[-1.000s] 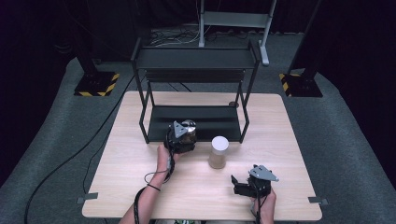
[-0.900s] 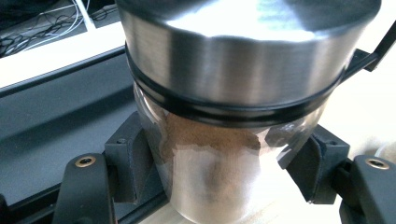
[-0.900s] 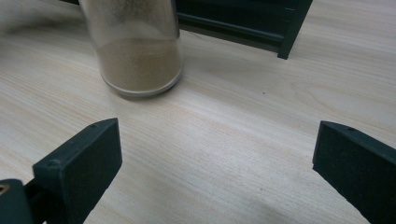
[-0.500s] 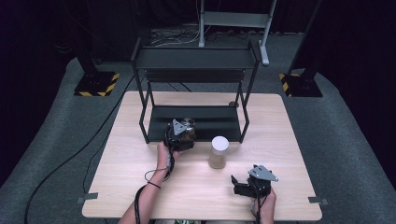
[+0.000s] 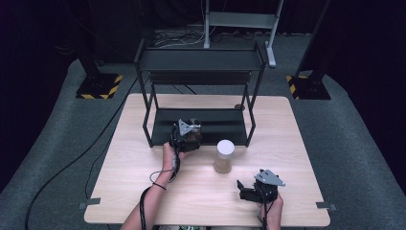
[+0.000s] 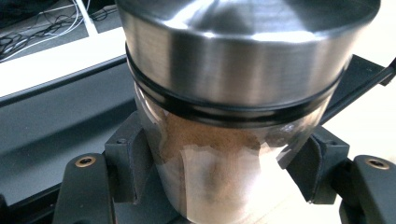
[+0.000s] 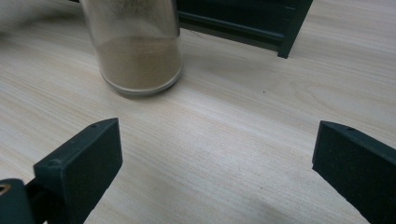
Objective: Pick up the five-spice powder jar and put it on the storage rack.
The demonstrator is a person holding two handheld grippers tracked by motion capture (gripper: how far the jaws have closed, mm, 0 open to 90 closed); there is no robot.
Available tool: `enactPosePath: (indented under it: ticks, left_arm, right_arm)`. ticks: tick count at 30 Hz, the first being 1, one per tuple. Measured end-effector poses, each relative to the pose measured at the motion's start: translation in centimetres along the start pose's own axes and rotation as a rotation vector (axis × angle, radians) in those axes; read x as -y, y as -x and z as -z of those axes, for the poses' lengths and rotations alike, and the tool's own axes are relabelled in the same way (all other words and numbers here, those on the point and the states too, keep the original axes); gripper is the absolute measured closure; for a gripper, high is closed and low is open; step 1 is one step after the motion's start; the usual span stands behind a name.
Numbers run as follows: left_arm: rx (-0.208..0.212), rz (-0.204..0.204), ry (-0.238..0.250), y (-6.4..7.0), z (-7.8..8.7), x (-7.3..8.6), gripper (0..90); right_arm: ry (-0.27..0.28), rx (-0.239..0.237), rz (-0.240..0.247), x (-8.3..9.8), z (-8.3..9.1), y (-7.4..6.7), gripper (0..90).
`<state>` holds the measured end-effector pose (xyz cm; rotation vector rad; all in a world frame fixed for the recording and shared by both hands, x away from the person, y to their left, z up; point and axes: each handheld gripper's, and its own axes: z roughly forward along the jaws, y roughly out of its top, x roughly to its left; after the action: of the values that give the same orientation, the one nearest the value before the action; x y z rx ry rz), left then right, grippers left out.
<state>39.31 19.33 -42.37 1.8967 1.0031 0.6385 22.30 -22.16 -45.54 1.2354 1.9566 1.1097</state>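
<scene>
A glass jar (image 6: 219,158) with a steel lid and brown powder inside sits between the black jaws of my left gripper (image 6: 224,182), which is shut on it. In the high view this jar (image 5: 194,132) and the left gripper (image 5: 190,138) are at the front edge of the black shelf's lower level (image 5: 215,120). A second jar (image 5: 224,155) of tan powder stands upright on the table in front of the shelf. My right gripper (image 5: 241,190) rests near the table's front right, open and holding nothing. In the right gripper view its jaws (image 7: 215,172) point at the second jar (image 7: 135,51).
The black two-level metal shelf (image 5: 201,60) stands on the far half of the wooden table (image 5: 297,143). One of its legs (image 7: 292,28) stands right of the second jar. Cables lie on the grey floor behind the table.
The left gripper with its jar has shifted slightly towards the shelf. The right gripper has stayed in place.
</scene>
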Motion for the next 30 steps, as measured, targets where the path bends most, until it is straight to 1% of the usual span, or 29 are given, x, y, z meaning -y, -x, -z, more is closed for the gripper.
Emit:
enactPosePath:
  ticks: [10, 17, 30]
  left_arm:
    - [0.004, 0.007, 0.001, -0.3, -0.6, -0.3, 31.2]
    - [0.001, -0.001, 0.002, -0.3, -1.1, -0.6, 31.2]
    - [-0.003, -0.004, -0.001, -0.5, -1.9, -0.7, 31.2]
  right_arm:
    - [-0.001, 0.001, 0.001, 0.0, 0.0, 0.0, 0.3]
    - [-0.001, 0.002, 0.001, 0.0, 0.0, 0.0, 0.3]
    - [-0.001, 0.002, 0.002, 0.0, 0.0, -0.1, 0.3]
